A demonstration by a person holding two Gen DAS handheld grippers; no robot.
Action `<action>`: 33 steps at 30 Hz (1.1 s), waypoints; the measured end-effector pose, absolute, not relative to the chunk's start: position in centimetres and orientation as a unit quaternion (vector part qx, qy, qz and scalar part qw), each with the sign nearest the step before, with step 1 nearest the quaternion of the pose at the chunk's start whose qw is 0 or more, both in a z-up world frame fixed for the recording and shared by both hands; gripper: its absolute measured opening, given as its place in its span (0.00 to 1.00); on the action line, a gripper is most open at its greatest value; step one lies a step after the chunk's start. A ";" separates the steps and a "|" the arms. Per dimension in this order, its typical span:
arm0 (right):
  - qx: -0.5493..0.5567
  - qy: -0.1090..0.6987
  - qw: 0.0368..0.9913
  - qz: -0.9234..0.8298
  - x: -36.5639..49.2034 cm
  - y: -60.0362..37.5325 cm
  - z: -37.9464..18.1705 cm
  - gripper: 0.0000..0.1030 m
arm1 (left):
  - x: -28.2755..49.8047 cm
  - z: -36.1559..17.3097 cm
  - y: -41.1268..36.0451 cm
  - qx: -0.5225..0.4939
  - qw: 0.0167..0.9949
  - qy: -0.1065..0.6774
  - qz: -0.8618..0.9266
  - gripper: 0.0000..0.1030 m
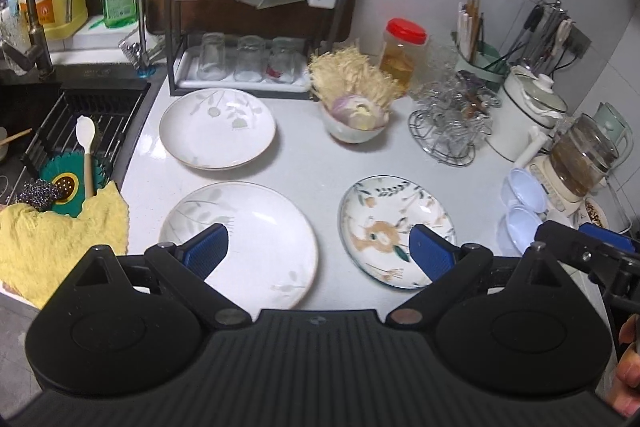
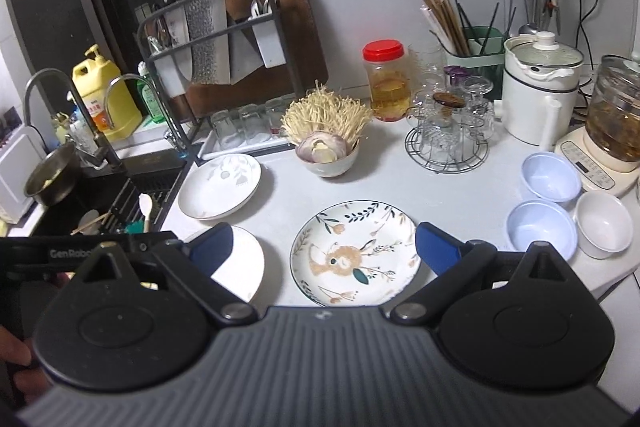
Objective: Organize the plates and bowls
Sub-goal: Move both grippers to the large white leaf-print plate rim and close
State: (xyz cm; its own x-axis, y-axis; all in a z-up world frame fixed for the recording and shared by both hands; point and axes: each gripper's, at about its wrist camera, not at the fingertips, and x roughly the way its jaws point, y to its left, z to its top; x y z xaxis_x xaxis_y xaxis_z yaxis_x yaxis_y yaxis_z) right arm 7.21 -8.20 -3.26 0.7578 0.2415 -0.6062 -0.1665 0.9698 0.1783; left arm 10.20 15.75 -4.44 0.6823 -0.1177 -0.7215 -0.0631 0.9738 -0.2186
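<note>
Plates and bowls, loose on a white surface, none stacked, none held.

Left gripper: jaws spread wide, empty, hovering above the near edge, between a big white plate and a floral plate.

Right gripper: jaws spread wide, empty, hovering over the floral plate, which lies between its fingers in view.

Plates: big white plate nearest, at left; floral plate just right of it, apart; a second white plate further back, near the rack that holds upturned glasses.

Bowls: two pale blue bowls side by side, touching or nearly so, and one white bowl beside them, all at the right edge by a kettle base. One more bowl sits mid-surface, filled with onion and mushrooms.

Surroundings: sink at left with a yellow cloth on its rim; wire stand of glasses behind the floral plate.

Risks, judged:
- Plates lie flat; the rim offers little purchase, so a shallow pinch may slip and drop glazed ware.
- Big white plate lies close to the front edge; a nudge could push it off.
- White bowl lies close to the right edge; same hazard.
- Filled bowl could spill if swept during a reach.
- Both grippers are close together; crossing paths may collide.
</note>
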 end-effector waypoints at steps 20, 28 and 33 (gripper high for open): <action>0.071 0.405 0.910 0.060 13.7 1.8 -9.8 0.57 | 17.2 -12.3 27.6 -0.081 0.886 0.454 -0.052 0.96; 0.077 0.454 0.887 0.036 15.6 4.4 -14.1 0.41 | 18.5 -17.1 31.3 -0.151 0.854 0.492 -0.078 0.95; 0.064 0.496 0.865 0.039 16.4 5.9 -17.2 0.31 | 19.3 -19.1 32.3 -0.162 0.846 0.502 -0.078 0.89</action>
